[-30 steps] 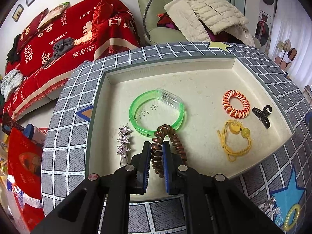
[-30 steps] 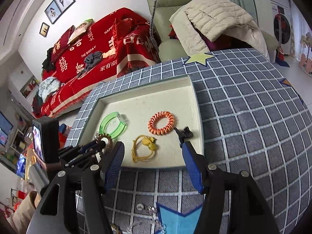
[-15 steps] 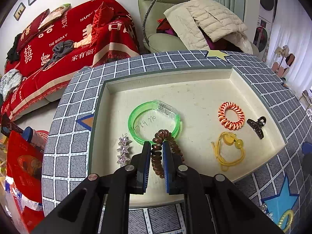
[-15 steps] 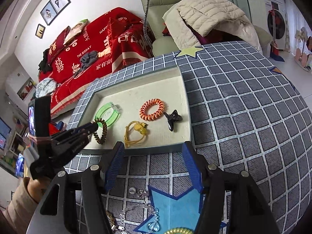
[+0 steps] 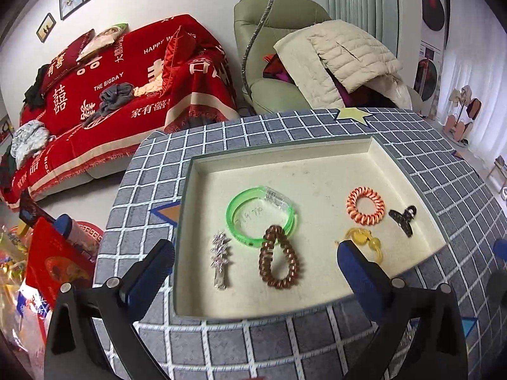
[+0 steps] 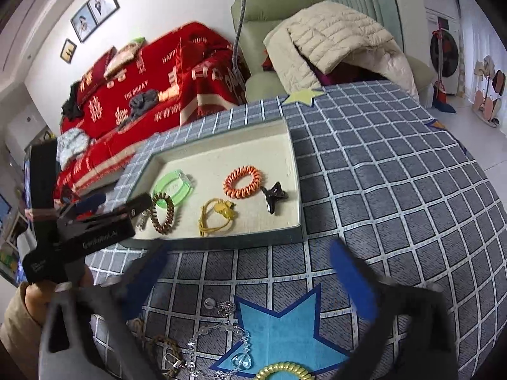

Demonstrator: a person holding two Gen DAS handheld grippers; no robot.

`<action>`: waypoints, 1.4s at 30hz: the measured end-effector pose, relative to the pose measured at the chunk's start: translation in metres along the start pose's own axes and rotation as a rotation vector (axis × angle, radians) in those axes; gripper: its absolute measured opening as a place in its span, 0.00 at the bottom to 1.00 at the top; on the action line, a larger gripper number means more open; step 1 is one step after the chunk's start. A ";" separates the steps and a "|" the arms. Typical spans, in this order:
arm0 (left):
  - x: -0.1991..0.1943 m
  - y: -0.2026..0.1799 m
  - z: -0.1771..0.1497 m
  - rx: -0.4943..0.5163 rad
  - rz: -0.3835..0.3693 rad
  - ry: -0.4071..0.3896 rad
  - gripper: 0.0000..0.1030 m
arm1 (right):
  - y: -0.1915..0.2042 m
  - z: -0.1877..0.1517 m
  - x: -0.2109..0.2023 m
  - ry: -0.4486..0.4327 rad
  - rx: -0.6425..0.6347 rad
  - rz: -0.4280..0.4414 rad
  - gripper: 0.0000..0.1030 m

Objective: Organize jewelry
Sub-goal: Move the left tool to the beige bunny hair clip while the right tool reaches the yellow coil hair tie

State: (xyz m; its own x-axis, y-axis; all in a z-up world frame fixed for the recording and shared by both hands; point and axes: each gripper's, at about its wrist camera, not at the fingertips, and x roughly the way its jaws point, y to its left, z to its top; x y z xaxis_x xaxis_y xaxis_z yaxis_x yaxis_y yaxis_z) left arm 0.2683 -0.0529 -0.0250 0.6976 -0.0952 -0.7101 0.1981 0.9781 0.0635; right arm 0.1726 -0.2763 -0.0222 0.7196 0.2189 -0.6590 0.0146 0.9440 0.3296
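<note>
A cream tray (image 5: 317,171) (image 6: 294,190) sits on the checked tablecloth. In it lie a brown coil hair tie (image 5: 279,261) (image 6: 162,212), a green bangle (image 5: 261,215) (image 6: 172,186), a silver star clip (image 5: 220,259), an orange coil tie (image 5: 365,205) (image 6: 243,182), a yellow tie (image 5: 364,242) (image 6: 217,218) and a black claw clip (image 5: 403,219) (image 6: 274,197). My left gripper (image 5: 255,269) (image 6: 104,205) is open and empty above the tray's near edge. My right gripper (image 6: 250,272) is open and empty above the cloth, over a crystal necklace (image 6: 218,326) and a yellow coil tie (image 6: 285,372).
A brown braided cord (image 6: 158,345) lies on the cloth at the lower left of the right wrist view. A red-covered sofa (image 5: 111,88) and a green armchair (image 5: 285,47) with a quilted jacket stand beyond the table. Bags clutter the floor at left (image 5: 47,262).
My left gripper has opened and let go of the brown coil tie, which now lies in the tray. My right gripper has pulled back towards the near cloth and its loose jewelry.
</note>
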 end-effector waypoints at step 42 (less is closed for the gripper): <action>-0.058 0.022 -0.143 -0.228 -0.019 0.208 1.00 | -0.044 -0.108 -0.044 0.190 0.052 -0.137 1.00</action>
State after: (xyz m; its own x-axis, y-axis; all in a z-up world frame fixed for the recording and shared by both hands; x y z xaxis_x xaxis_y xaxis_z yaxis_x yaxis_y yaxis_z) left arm 0.1342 0.0004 -0.0828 0.5345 -0.0973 -0.8395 0.0340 0.9950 -0.0936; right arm 0.0650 -0.3013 -0.0808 0.5648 0.1366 -0.8138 0.1423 0.9553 0.2591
